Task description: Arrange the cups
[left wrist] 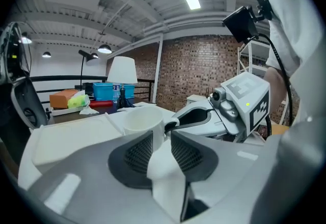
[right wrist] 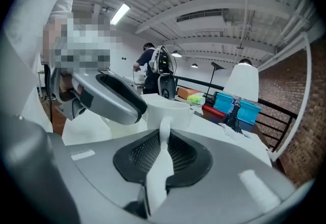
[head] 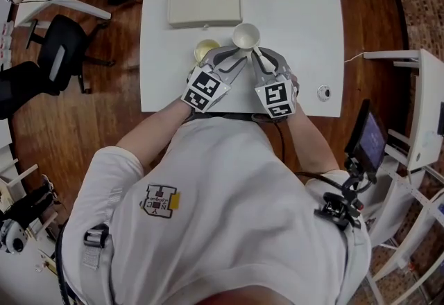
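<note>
Left hand-held gripper [left wrist: 162, 135] — right hand-held gripper [right wrist: 164, 134] too — tight on one white cup [head: 246, 37]

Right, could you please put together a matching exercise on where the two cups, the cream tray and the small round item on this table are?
Things:
1. white cup
2. yellow cup
3. cream tray
4. small round item

Places:
A. at the far side of the table, apart from both grippers
B. its handle between the jaws of the right gripper
C. alone near the table's right edge
D. just left of the left gripper in the head view

Pairs: 1-B, 2-D, 3-A, 4-C
</note>
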A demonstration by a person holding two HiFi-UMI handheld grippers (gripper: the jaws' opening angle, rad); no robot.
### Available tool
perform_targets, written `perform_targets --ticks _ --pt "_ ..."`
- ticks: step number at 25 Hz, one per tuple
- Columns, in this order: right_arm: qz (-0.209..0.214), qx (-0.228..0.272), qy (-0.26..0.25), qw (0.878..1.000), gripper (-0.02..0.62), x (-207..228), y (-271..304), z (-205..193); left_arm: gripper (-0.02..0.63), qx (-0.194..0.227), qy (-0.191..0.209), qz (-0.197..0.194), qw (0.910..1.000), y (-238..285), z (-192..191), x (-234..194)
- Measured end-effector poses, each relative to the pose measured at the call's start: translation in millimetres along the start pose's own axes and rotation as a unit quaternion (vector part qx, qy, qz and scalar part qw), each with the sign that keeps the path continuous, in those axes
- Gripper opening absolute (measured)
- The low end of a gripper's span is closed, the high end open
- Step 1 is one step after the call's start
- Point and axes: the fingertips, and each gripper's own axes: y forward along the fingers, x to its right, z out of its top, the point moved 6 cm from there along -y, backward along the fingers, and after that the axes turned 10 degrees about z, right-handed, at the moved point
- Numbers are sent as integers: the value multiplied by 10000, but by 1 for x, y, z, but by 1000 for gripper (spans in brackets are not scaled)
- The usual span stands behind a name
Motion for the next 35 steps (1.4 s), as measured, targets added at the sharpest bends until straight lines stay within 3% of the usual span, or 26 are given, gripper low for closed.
perform_targets --ticks 10,16,23,29,35 --pt "-82 784 -256 9966 38 19 29 60 87 603 77 411 9973 -6 44 -57" --pt "90 992 -287 9946 38 34 74 84 87 596 309 734 9950 3 52 -106" --pt "293 911 -54 9954 38 58 131 83 87 271 392 879 9950 38 42 -158" --pt "305 814 50 9962 38 61 143 73 87 101 495 927 9944 51 32 -164" --pt "243 877 194 9957 38 66 149 69 86 296 632 1075 9917 58 32 -167"
